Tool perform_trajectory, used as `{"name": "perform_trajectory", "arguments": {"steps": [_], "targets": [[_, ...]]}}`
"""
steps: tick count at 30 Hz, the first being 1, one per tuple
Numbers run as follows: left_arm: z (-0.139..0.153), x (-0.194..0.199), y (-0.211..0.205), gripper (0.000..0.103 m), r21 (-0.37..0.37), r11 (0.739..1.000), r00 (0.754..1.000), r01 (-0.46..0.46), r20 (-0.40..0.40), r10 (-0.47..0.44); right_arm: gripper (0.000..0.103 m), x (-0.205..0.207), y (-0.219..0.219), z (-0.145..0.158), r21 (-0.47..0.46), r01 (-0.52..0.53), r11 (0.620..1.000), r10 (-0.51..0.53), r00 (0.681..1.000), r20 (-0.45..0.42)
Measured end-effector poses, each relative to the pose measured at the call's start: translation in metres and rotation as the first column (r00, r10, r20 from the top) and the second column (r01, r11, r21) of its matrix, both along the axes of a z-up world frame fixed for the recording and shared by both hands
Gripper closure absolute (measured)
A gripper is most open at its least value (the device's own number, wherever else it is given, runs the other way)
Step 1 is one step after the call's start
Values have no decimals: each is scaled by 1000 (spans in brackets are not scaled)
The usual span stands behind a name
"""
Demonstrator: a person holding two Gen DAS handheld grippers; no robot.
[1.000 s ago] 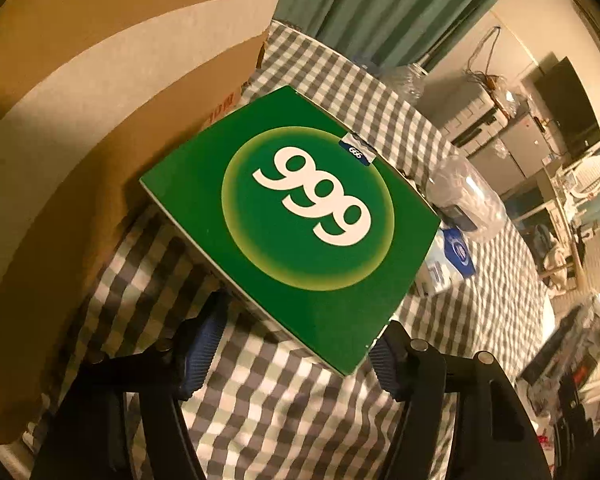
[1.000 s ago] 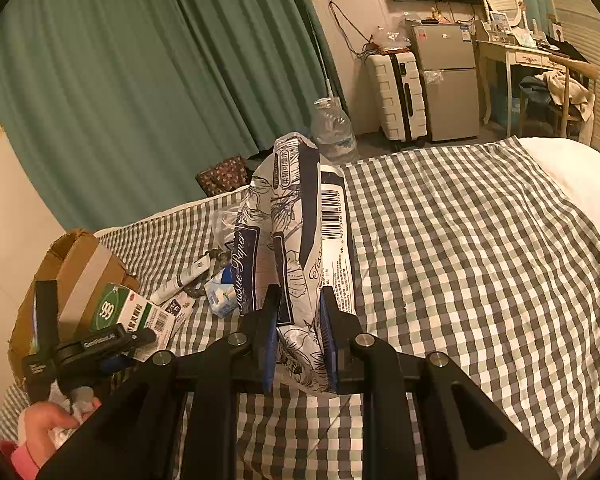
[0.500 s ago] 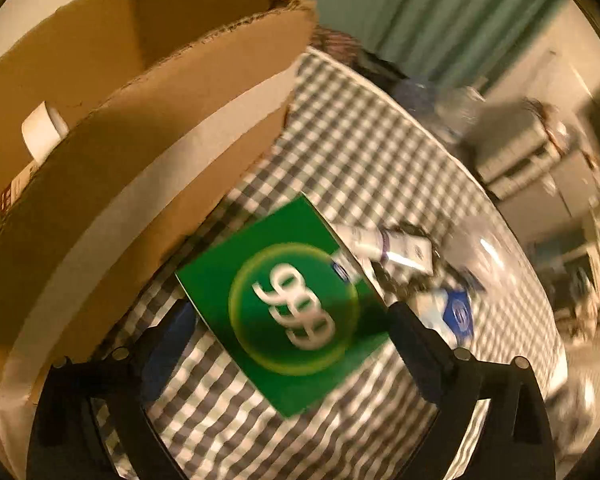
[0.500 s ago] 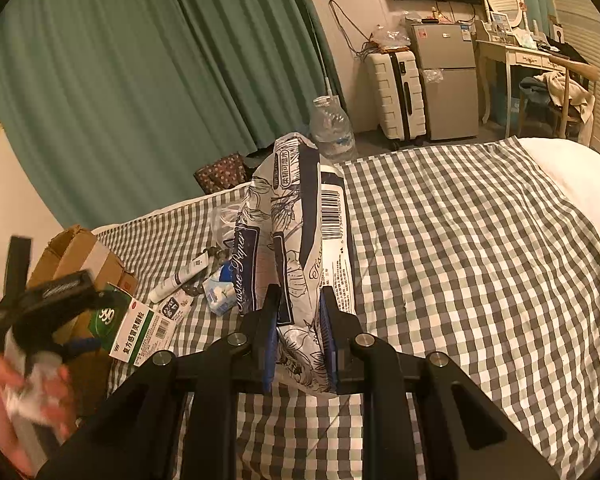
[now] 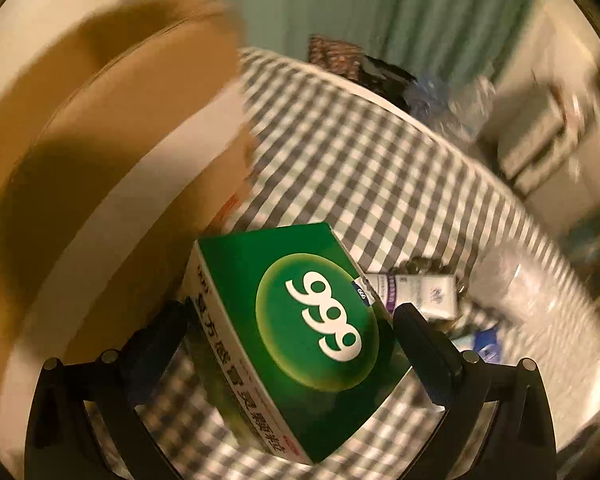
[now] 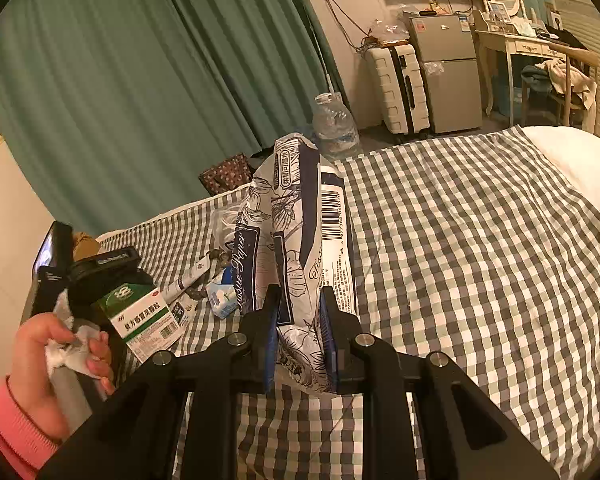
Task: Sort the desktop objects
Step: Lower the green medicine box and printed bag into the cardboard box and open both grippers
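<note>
A green "999" medicine box (image 5: 300, 320) rests tilted on the checked cloth against the cardboard carton (image 5: 120, 168). My left gripper (image 5: 292, 310) hangs over it with its jaws spread wide, one finger on each side, and the pads do not appear to press it. From the right wrist view the same box (image 6: 144, 312) shows its white end label. My right gripper (image 6: 300, 320) is shut on a tall blue-and-white tissue paper pack (image 6: 296, 236), which stands upright on the cloth.
Beside the green box lie a white tube (image 5: 416, 292), a bead string and a small blue packet (image 6: 220, 300). A clear plastic bag (image 5: 512, 292) lies further right. A hand in a pink sleeve (image 6: 40, 344) holds the left tool. A water bottle (image 6: 334, 124) stands past the far edge.
The left jaws have spread wide and let go of the green box, which now sits lower and tilted by the carton. The left view has swung. The right gripper and tissue pack stayed still.
</note>
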State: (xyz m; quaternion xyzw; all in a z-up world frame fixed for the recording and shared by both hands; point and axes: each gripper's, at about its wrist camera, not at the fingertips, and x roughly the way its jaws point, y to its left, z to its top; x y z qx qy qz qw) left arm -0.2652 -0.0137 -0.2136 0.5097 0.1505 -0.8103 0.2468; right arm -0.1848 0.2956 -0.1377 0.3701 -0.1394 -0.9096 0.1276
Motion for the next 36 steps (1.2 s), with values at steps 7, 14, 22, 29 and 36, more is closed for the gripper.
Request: {"name": "perform_trajectory", "arguments": {"steps": [7, 14, 22, 29, 36], "targets": [[-29, -20, 81, 0, -450, 798, 914, 401, 251, -318, 85, 0, 1, 0, -8, 11, 1000, -11, 1000, 3], [-2, -3, 71, 0, -400, 842, 932, 361, 174, -317, 85, -4, 2, -6, -22, 12, 1000, -12, 1000, 19], [34, 33, 42, 0, -212, 931, 955, 296, 40, -294, 85, -4, 2, -10, -29, 21, 999, -21, 999, 29], [19, 34, 19, 0, 16, 985, 985, 170, -15, -170, 85, -2, 3, -9, -34, 24, 999, -23, 1000, 19], [-9, 19, 8, 0, 143, 976, 985, 161, 46, -169, 84, -6, 5, -14, -50, 8, 999, -6, 999, 32]]}}
